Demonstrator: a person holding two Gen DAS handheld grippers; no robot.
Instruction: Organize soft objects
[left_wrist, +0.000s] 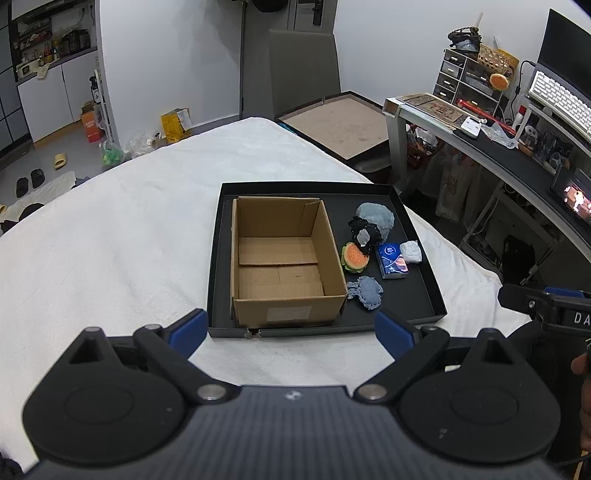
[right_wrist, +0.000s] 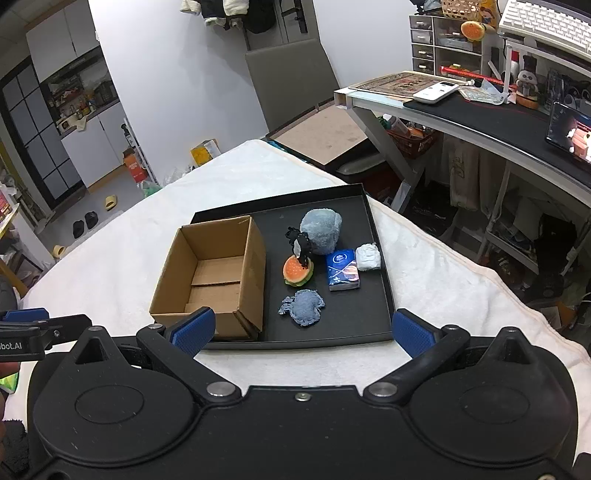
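A black tray on a white-covered table holds an open, empty cardboard box on its left. Right of the box lie a grey-blue plush ball, a black lacy piece, a plush burger, a blue tissue pack, a white wad and a flat blue knitted piece. My left gripper and right gripper are open and empty, near the tray's front edge.
The white cloth covers the table around the tray. A grey chair stands behind it. A cluttered desk with a keyboard, drawers and a phone is to the right. The right gripper's side shows at the left view's right edge.
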